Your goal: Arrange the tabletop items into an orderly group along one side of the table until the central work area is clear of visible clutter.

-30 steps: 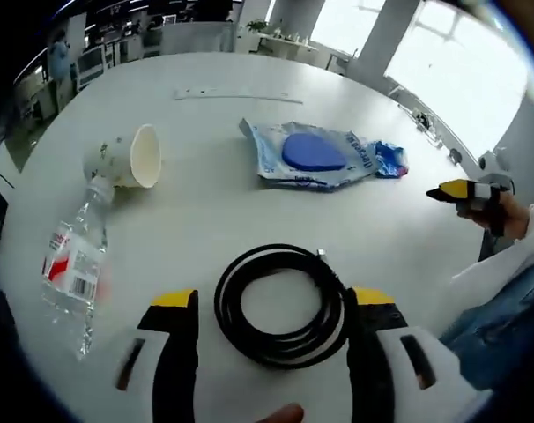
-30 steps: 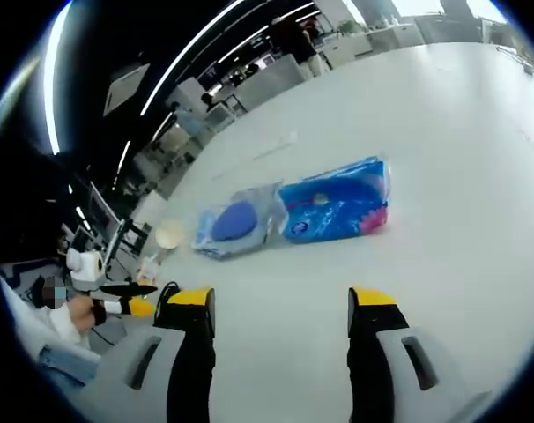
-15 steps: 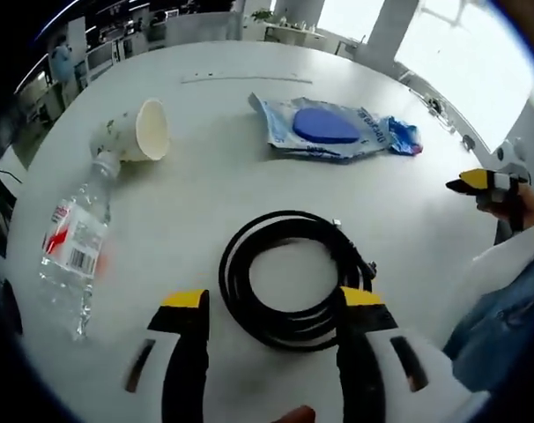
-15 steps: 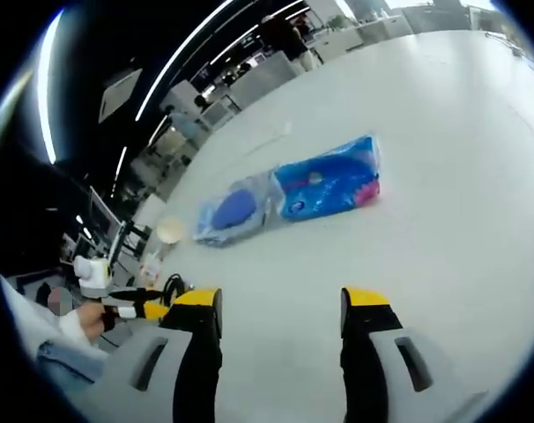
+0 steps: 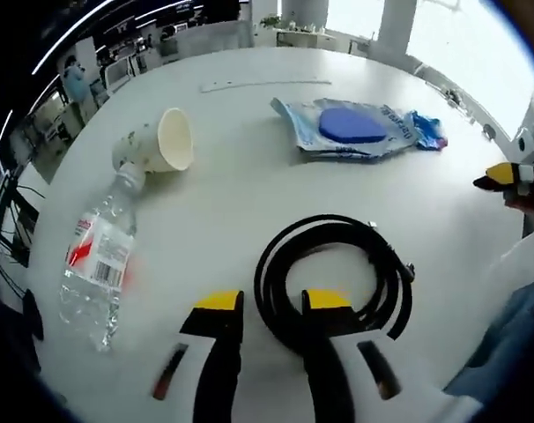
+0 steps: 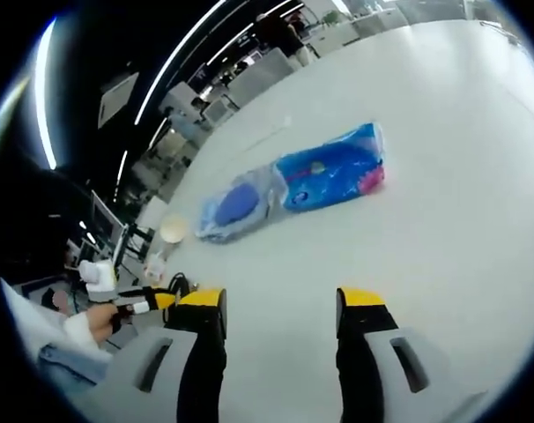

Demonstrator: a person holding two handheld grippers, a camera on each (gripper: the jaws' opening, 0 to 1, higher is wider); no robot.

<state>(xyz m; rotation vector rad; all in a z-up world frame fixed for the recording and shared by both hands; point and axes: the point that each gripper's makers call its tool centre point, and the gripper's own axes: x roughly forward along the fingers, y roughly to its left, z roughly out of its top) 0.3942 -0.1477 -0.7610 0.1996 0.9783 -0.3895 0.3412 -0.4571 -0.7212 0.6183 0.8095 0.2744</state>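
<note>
Black cable coil (image 5: 333,269) blocks near edge, left gripper (image 5: 273,304) jaws straddling its strand. Water bottle (image 5: 100,264) and tipped paper cup (image 5: 157,145) crowd one flank. Blue packet (image 5: 359,130) sits farther off. Bare white table (image 5: 223,203) between them gives passage.

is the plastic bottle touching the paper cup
Touching. In the left gripper view the plastic bottle's neck end meets the underside of the tipped paper cup, with no table showing between them.

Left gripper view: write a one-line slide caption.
Left gripper closing on coiled black cable; bottle, cup, blue packet beyond.
</note>
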